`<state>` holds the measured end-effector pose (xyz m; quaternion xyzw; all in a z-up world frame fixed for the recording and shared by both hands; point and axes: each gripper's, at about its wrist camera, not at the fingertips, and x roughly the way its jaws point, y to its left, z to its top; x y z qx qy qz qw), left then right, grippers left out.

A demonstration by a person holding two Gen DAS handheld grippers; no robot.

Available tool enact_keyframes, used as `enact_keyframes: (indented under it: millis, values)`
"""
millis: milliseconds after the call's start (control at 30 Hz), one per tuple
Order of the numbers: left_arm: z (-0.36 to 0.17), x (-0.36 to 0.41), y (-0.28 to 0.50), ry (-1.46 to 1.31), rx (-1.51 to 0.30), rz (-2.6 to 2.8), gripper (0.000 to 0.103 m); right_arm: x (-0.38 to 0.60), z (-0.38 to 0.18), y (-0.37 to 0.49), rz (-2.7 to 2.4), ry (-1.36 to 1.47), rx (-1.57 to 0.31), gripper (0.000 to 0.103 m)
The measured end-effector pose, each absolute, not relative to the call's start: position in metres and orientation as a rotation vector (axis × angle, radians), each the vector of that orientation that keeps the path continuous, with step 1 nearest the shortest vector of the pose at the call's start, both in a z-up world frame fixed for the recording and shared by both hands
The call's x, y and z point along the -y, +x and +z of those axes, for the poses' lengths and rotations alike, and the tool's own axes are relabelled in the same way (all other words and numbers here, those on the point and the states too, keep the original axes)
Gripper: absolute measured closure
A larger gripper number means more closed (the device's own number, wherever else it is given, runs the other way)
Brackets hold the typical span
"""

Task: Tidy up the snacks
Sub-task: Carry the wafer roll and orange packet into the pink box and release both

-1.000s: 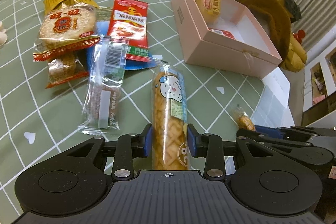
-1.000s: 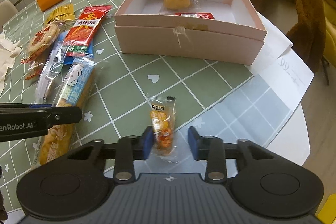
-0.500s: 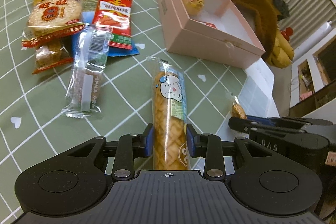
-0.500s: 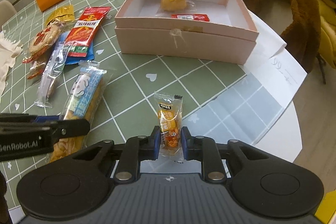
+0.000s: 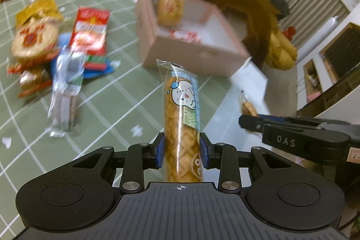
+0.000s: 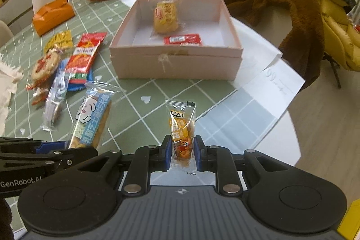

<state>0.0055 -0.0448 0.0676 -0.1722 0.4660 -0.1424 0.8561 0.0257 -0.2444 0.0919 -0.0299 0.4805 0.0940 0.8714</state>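
**Both packs lifted, box next**

Left gripper (image 5: 181,151) was clamped on the long bread pack (image 5: 182,118), pads against both sides near its lower end. A second earlier that pack lay flat on the table (image 5: 117,96) between the pads; now it stood up off the cloth, pointing ahead of the tool, and the blurred background suggests the tool was moving. Right gripper (image 6: 181,152) was pinched on the small nut pack (image 6: 182,129). Its jaws stood apart around the pack a second ago, closed half a second ago, and now the pack was raised clear of the table.

So both grasps look done and the carry had begun. The pink box (image 6: 175,64) sat ahead of the right tool and ahead, slightly right, of the left tool, open, with a yellow cake (image 6: 165,17) and a red sachet (image 6: 182,39) already inside. Loose snacks (image 5: 56,48) stayed ahead-left of the left tool, still to sort.

Likely next: bring both packs over the box rim and release. The long pack is held near one end, so it may droop or swing.
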Motion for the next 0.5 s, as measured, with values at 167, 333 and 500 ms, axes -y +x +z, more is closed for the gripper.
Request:
enact_keyframes:
  millis: [167, 333, 500]
  values:
    - [0.118, 0.047, 0.024, -0.371, -0.87, -0.349, 0.067, 0.258, 0.14, 0.036, 0.208, -0.056, -0.912, 0.083]
    - [0.172, 0.037, 0.061, -0.374, -0.734, -0.334, 0.067, 0.266, 0.201, 0.064, 0.229, -0.05, -0.791, 0.083]
    - [0.182, 0.037, 0.111, -0.426, -0.707, -0.3, 0.067, 0.272, 0.233, 0.097, 0.233, -0.069, -0.702, 0.083]
